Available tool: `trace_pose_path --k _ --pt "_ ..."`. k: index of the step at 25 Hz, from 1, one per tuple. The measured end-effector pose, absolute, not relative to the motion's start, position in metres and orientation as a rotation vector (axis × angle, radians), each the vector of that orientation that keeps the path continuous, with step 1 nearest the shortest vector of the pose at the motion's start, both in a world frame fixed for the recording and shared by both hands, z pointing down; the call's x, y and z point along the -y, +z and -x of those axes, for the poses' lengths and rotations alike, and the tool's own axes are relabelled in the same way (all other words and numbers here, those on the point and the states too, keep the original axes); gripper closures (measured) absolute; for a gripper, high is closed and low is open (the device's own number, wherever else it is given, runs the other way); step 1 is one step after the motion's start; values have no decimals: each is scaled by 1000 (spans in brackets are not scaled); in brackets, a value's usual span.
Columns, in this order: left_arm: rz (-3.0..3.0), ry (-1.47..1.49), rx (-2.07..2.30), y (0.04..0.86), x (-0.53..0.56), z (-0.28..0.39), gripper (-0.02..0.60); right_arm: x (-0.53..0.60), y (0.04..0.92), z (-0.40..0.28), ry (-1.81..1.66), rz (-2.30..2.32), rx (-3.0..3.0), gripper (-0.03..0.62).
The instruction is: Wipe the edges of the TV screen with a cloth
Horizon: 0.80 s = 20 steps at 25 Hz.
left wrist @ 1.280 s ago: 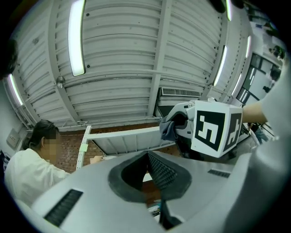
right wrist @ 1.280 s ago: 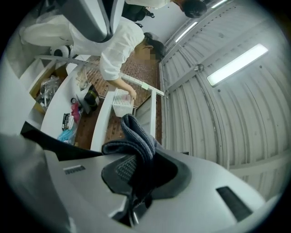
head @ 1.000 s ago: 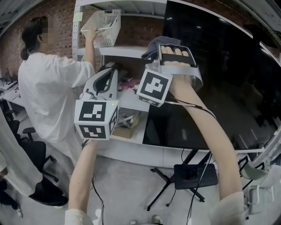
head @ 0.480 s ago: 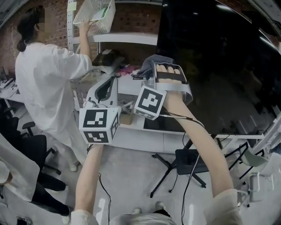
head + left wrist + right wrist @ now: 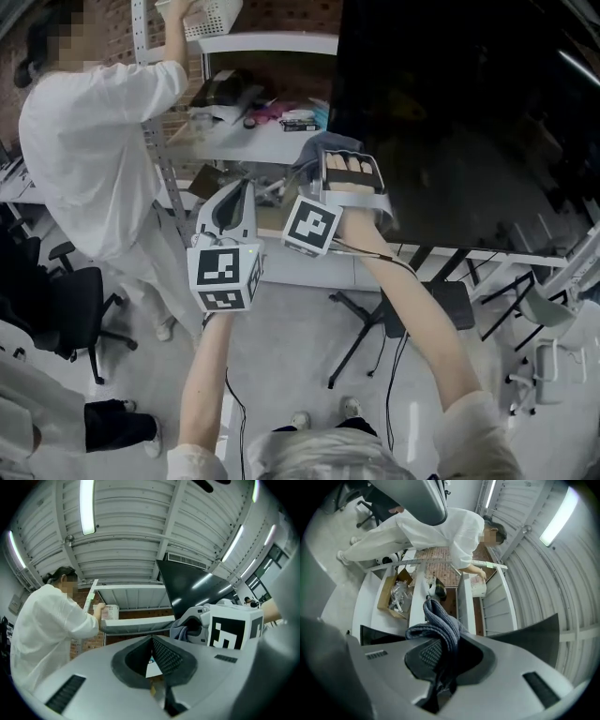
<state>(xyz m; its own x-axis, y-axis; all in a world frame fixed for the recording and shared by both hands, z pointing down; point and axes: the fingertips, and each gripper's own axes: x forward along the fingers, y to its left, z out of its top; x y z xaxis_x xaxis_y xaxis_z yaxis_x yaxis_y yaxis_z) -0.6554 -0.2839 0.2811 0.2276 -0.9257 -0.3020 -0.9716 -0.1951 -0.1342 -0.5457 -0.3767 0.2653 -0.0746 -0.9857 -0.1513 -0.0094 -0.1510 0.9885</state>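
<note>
Since a second ago you have brought your right gripper [image 5: 319, 164] down the left edge of the large black TV screen [image 5: 459, 122]: it was up beside the white metal shelf [image 5: 272, 43], and now it sits close above the screen's lower left corner. It is clamped on the folded grey-blue knitted cloth [image 5: 328, 143], as it was then. In the right gripper view the cloth fills the gap between the jaws and bulges out past their tips. The cloth lies right at the screen's left edge, but you cannot tell from these views whether it touches the glass. Your left gripper [image 5: 242, 187] has stayed just beside the right one, to its left and slightly lower, clear of the screen, its jaws together on nothing. The person in the white coat [image 5: 84, 141] still reaches up to the white perforated basket [image 5: 211, 14] on the shelf.
</note>
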Motion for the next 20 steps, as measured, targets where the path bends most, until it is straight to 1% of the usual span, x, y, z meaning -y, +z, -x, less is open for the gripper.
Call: trace_pose_path --k 6,13,20 --pt "2283 217 -1871 343 289 663 566 379 338 546 -1289 -1236 1272 545" --pt "2350 147 -1930 394 293 670 566 392 421 541 -1172 -1189 1308 545" --pt "2397 42 -1965 436 293 681 566 392 464 543 -1107 -1176 1379 545"
